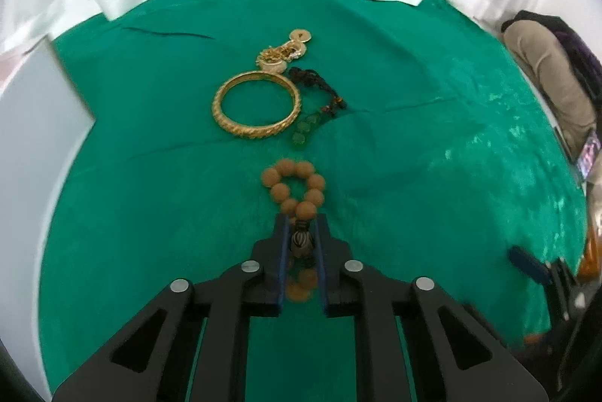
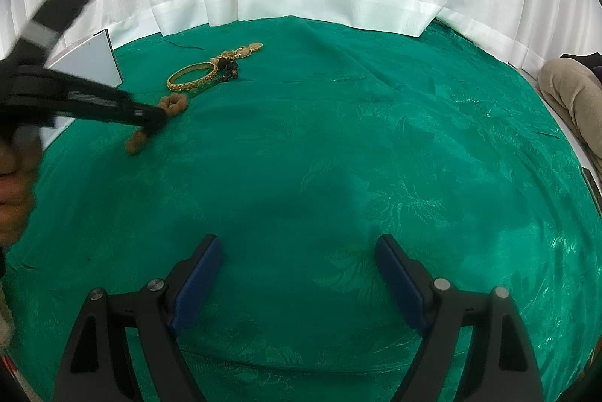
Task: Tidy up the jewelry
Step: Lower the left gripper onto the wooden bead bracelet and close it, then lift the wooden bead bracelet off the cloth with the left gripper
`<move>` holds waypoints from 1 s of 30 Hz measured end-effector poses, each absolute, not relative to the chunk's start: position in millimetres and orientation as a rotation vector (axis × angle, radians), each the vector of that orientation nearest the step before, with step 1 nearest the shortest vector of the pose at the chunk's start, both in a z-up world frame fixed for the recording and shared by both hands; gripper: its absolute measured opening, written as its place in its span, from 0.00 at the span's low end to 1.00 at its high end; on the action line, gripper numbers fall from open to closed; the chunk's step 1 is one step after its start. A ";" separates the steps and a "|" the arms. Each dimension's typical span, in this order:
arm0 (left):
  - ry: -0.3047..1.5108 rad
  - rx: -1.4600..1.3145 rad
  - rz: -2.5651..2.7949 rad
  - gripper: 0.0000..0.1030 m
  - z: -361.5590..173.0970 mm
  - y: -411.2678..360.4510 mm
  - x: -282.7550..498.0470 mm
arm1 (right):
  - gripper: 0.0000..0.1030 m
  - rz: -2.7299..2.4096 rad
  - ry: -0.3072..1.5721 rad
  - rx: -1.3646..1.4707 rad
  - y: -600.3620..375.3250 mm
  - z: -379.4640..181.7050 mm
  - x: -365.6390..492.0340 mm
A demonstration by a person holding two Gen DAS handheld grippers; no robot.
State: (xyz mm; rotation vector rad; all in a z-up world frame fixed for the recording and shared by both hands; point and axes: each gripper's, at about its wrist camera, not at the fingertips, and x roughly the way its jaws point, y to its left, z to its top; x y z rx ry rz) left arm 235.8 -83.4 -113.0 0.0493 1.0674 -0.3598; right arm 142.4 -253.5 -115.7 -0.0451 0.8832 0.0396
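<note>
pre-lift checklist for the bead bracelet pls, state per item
1. Left gripper shut on the wooden bead bracelet: ok, pads pinch it at the striped bead.
2. Beads hang on both sides of the pinch: ok in the left wrist view; evenness cannot tell.
3. Bracelet apart from the gold bangle: ok, bare green cloth between them.
4. Green beads and dark cord not tangled with the bracelet: ok, they lie beside the bangle.
5. Right gripper out of the way: ok, open and empty over bare cloth.
6. Place to put it down: cannot tell, no tray or box identifiable.
</note>
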 end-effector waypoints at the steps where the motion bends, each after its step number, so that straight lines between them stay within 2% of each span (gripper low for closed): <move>1: 1.067 0.038 -0.362 0.11 -110.0 -75.2 229.2 | 0.83 0.039 0.883 -0.045 -253.4 -115.7 142.5; 18: 1.095 0.016 -0.463 0.13 -105.4 -30.6 151.0 | 0.83 0.039 0.882 -0.044 -253.0 -115.5 142.8; 22: 1.082 0.015 -0.468 0.33 -103.3 -23.1 143.6 | 0.83 0.039 0.882 -0.044 -252.9 -115.5 142.9; 30: 1.051 0.081 -0.531 0.36 -99.9 -42.5 141.2 | 0.83 0.039 0.881 -0.044 -252.6 -115.5 142.8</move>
